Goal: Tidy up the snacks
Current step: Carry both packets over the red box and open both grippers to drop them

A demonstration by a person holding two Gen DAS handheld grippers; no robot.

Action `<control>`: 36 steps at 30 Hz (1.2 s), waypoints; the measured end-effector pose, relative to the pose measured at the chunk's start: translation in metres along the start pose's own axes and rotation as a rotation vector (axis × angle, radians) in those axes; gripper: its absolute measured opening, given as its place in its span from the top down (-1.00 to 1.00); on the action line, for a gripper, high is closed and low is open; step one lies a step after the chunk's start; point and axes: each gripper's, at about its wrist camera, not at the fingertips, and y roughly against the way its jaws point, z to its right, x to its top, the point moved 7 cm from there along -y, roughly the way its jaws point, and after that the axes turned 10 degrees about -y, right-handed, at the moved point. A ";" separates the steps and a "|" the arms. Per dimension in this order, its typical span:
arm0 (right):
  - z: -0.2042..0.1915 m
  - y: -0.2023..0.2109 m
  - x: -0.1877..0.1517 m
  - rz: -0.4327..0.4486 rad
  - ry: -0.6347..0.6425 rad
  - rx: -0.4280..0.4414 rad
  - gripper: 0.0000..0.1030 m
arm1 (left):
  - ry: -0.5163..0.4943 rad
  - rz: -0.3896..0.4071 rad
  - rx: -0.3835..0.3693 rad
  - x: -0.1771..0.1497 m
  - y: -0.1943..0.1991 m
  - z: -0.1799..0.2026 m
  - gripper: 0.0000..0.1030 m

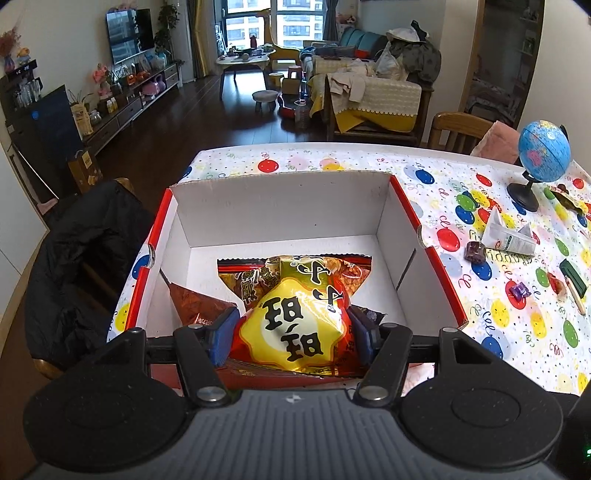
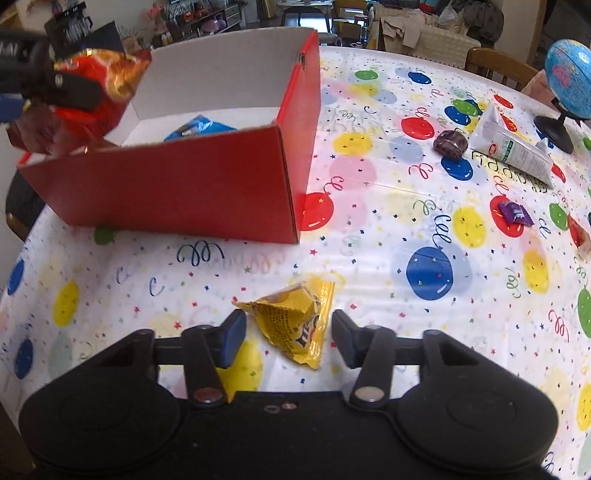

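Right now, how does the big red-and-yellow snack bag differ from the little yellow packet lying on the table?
The red-and-yellow bag looks puffed and full; the yellow packet is crumpled and looks smaller. The bag is clamped in the left gripper over the red box; the packet lies loose on the tablecloth between the right gripper's open fingers. Both are snack wrappers.

From my left view, the red box stood open above, its far floor bare; a brown packet crowded its left wall. My right side had bare tablecloth flanking the yellow packet

Home living room: sofa, television.
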 end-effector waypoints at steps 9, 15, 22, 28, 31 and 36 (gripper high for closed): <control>-0.003 0.006 0.001 0.031 0.032 -0.015 0.39 | 0.015 0.000 -0.015 -0.002 0.001 -0.004 -0.21; -0.004 0.048 0.020 0.117 0.014 0.008 0.39 | 0.058 0.032 -0.038 0.006 0.011 -0.018 -0.21; -0.011 0.092 0.057 0.248 0.031 0.004 0.39 | 0.104 0.074 -0.057 0.024 0.025 -0.031 -0.21; -0.031 0.096 0.089 0.299 0.085 0.014 0.39 | 0.093 0.091 -0.030 0.038 0.026 -0.041 -0.21; -0.039 0.086 0.103 0.294 0.088 0.029 0.38 | 0.089 0.066 -0.015 0.040 0.017 -0.050 -0.21; -0.057 0.061 0.117 0.262 0.127 0.062 0.38 | 0.071 0.011 0.011 0.040 -0.003 -0.061 -0.21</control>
